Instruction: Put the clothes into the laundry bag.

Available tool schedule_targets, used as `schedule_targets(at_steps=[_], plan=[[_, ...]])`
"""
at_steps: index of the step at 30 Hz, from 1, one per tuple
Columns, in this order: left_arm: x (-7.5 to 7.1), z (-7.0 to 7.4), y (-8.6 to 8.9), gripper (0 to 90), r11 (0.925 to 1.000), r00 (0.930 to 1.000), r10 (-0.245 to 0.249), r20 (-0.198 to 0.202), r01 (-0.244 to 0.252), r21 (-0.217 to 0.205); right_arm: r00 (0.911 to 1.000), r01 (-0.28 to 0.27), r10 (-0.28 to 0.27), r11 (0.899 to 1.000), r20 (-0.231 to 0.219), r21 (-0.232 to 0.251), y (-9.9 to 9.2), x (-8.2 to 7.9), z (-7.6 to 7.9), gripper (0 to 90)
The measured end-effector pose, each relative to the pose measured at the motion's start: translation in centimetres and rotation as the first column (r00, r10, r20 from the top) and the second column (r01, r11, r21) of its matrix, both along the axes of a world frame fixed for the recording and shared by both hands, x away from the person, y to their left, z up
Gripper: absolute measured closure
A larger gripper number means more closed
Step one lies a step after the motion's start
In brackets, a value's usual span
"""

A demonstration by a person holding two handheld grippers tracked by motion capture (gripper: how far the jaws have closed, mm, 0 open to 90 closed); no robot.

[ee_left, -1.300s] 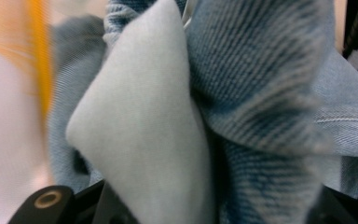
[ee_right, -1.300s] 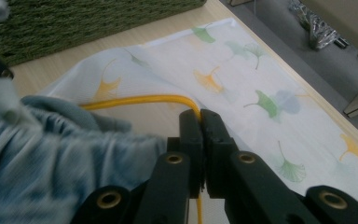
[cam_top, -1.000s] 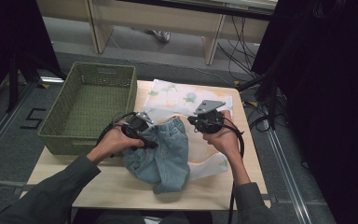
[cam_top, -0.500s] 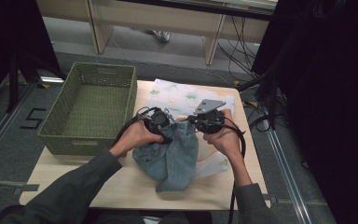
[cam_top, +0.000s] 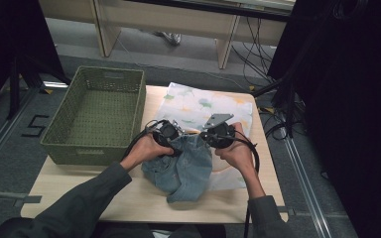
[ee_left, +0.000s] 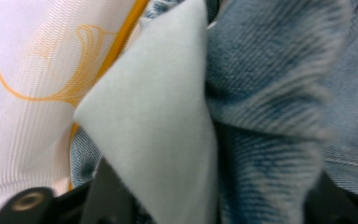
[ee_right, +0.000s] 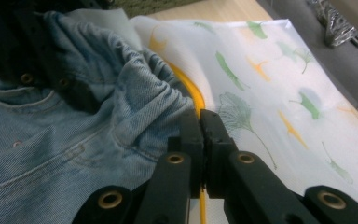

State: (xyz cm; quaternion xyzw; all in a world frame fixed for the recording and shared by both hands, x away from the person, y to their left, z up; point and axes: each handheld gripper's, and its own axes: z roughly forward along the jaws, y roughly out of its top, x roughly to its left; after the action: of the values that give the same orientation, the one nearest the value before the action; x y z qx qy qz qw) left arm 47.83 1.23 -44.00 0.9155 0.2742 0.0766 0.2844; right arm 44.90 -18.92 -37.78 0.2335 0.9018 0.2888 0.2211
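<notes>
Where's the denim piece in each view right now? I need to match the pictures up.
High view: the denim lies at table centre, between both hands.
Left gripper view: it takes up the right half, beside a pale grey cloth.
Right gripper view: it covers the left side.
Shared landmark: the leaf-print cloth, under the denim's far edge.

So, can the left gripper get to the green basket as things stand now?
Probably yes: the green basket stands open just beside the left gripper, nothing between them, but denim shorts fill its jaws and would come along.
</notes>
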Motion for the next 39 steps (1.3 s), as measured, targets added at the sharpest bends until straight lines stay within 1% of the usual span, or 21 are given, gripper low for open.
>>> schedule_targets(at_steps=[6, 7, 8, 13, 15, 18, 21, 23, 25, 28, 29, 30, 31, 32, 33, 34, 35, 36, 37, 38, 39], plan=[[0.1, -0.4, 0.1, 60.7, 1.0000, 1.0000, -0.003, 0.000, 0.003, -0.003, 0.9993, 0.032, -0.031, 0.999, 0.020, -0.030, -0.2, 0.1, -0.6, 81.3], [0.0, -0.5, 0.0, 60.7, 0.9998, 1.0000, 0.003, -0.002, -0.003, -0.017, 0.9993, 0.032, -0.031, 0.998, 0.020, -0.053, -0.3, 0.2, -0.7, 77.7], [0.1, -0.4, 0.1, 60.8, 0.9998, 0.9999, -0.013, 0.005, 0.012, 0.013, 0.9971, 0.064, -0.060, 0.994, 0.046, -0.094, -0.4, 0.4, -1.1, 74.8], [-0.1, -0.3, 0.0, 61.1, 0.9997, 0.9997, -0.021, 0.011, 0.021, 0.012, 0.9953, 0.086, -0.078, 0.986, 0.057, -0.141, -0.7, 1.3, -2.3, 77.6], [-0.2, -0.4, -0.1, 61.5, 0.9999, 0.9999, -0.010, 0.009, 0.010, -0.013, 0.9952, 0.091, -0.085, 0.987, 0.049, -0.136, -0.8, 1.4, -2.5, 84.0], [-0.2, 0.2, 0.2, 65.4, 0.9995, 0.9995, -0.030, 0.009, 0.030, -0.003, 0.9968, 0.075, -0.071, 0.990, 0.037, -0.118, -0.8, 1.3, -2.3, 89.6], [-0.5, 1.7, 0.4, 66.0, 0.9975, 0.9988, -0.049, -0.009, 0.048, -0.053, 0.9972, 0.060, -0.058, 0.997, 0.047, -0.057, -0.2, 0.3, -0.4, 89.8], [-0.7, 3.9, 0.6, 65.4, 0.9940, 0.9989, -0.044, 0.016, 0.045, -0.099, 0.9970, 0.047, -0.045, 0.999, 0.062, -0.020, 0.1, -0.2, 0.8, 89.8], [-0.6, 5.1, 0.3, 65.3, 0.9969, 0.9977, -0.046, 0.049, 0.049, -0.062, 0.9958, 0.043, -0.042, 0.999, 0.082, -0.006, 0.3, -0.8, 1.9, 89.9], [-0.5, 5.1, -0.5, 64.7, 0.9988, 0.9961, -0.043, 0.077, 0.041, 0.028, 0.9936, 0.028, -0.028, 1.000, 0.110, 0.002, 0.2, -1.0, 2.7, 89.9], [-0.1, 4.6, -1.0, 64.0, 0.9962, 0.9961, -0.057, 0.067, 0.052, 0.070, 0.9939, 0.027, -0.027, 1.000, 0.107, 0.008, 0.1, -1.0, 2.9, 89.9], [0.3, 3.2, -1.6, 62.7, 0.9992, 0.9991, -0.016, 0.038, 0.015, 0.037, 0.9940, 0.034, -0.035, 0.999, 0.104, 0.012, 0.0, -1.0, 2.9, 89.9], [0.7, 2.5, -1.7, 52.9, 0.9985, 0.9997, -0.022, 0.002, 0.022, 0.051, 0.9953, 0.031, -0.032, 0.999, 0.091, 0.010, -0.1, -0.8, 2.5, 89.9], [1.1, 1.7, -1.8, 52.9, 0.9976, 0.9990, -0.028, -0.035, 0.030, 0.061, 0.9953, 0.031, -0.032, 0.999, 0.091, 0.010, -0.1, -0.8, 2.5, 89.9], [1.4, 0.8, -2.0, 40.8, 0.9983, 0.9975, -0.017, -0.069, 0.021, 0.054, 0.9973, 0.038, -0.038, 0.999, 0.063, -0.003, 0.0, -0.7, 1.7, 89.9], [1.3, 0.6, -2.0, 40.8, 0.9983, 0.9983, -0.016, -0.055, 0.019, 0.055, 0.9973, 0.038, -0.038, 0.999, 0.063, -0.003, 0.0, -0.7, 1.7, 89.9], [0.3, 1.4, -1.9, 30.9, 0.9999, 0.9998, 0.010, -0.018, -0.010, 0.003, 0.9985, 0.038, -0.037, 0.999, 0.041, -0.023, 0.1, -0.5, 0.8, 89.9], [0.3, 1.4, -1.9, 28.5, 0.9999, 0.9998, 0.010, -0.018, -0.010, 0.003, 0.9985, 0.038, -0.037, 0.999, 0.041, -0.023, 0.1, -0.5, 0.8, 89.9], [-0.3, 3.5, -0.9, 26.5, 0.9966, 0.9999, -0.014, 0.010, 0.015, -0.082, 0.9989, 0.041, -0.040, 0.999, 0.025, -0.031, 0.0, 0.0, -0.1, 89.9], [-0.8, 4.6, -0.3, 26.9, 0.9918, 0.9996, -0.004, 0.028, 0.007, -0.128, 0.9988, 0.045, -0.045, 0.998, 0.020, -0.034, -0.1, 0.1, -0.3, 89.9], [-1.2, 5.7, 0.5, 26.6, 0.9925, 0.9983, -0.034, 0.047, 0.039, -0.116, 0.9987, 0.048, -0.047, 0.998, 0.018, -0.036, -0.2, 0.2, -0.4, 89.8]])
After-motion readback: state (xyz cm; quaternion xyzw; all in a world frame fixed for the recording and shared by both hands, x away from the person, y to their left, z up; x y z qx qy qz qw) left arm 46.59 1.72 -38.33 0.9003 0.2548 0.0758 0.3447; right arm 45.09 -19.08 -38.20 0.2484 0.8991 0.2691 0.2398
